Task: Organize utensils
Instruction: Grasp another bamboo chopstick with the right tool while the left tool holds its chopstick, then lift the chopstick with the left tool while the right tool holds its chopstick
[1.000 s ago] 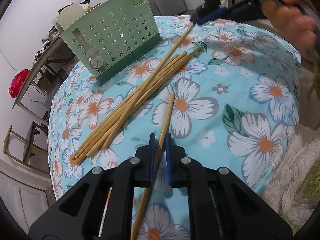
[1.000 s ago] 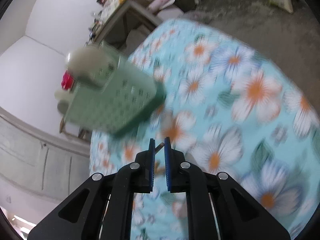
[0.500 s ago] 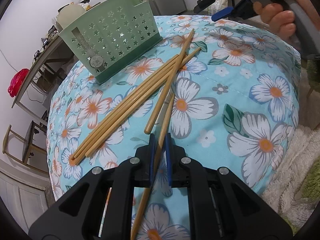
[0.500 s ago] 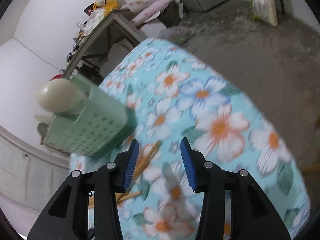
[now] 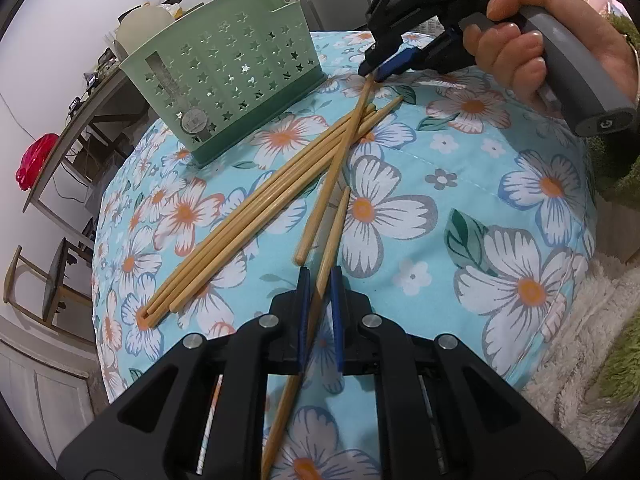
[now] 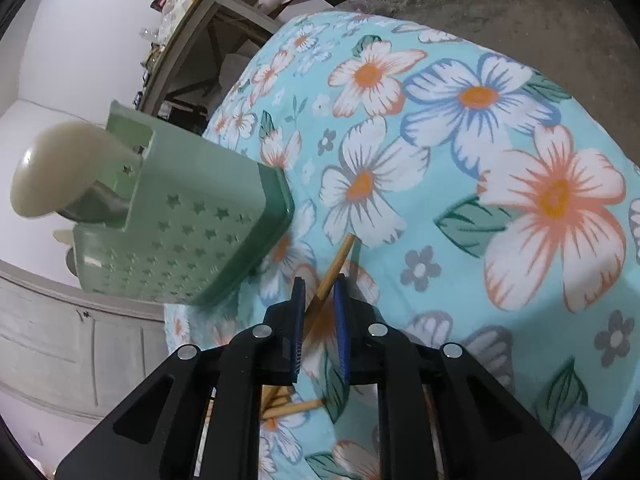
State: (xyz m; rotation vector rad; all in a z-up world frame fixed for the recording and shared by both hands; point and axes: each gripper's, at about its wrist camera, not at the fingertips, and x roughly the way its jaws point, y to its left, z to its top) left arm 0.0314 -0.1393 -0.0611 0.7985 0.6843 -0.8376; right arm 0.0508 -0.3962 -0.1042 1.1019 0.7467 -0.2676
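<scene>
Left wrist view: the left gripper [image 5: 319, 312] pinches 1 chopstick [image 5: 335, 224] low over the floral cloth [image 5: 500, 200]. A bundle [image 5: 256, 216] lies before the green caddy [image 5: 224, 76].

Right wrist view: the right gripper [image 6: 319, 320], jaws just closing, pinches another chopstick [image 6: 335, 260] beside the caddy [image 6: 180, 232].

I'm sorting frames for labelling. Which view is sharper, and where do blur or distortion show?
Left wrist view: sharp; the chopsticks and the star holes in the caddy are crisp, though the fisheye bows the cloth and darkens the corners. Right wrist view: softer; slight motion blur on the caddy and the cloth near the right gripper, sharper farther away.
</scene>
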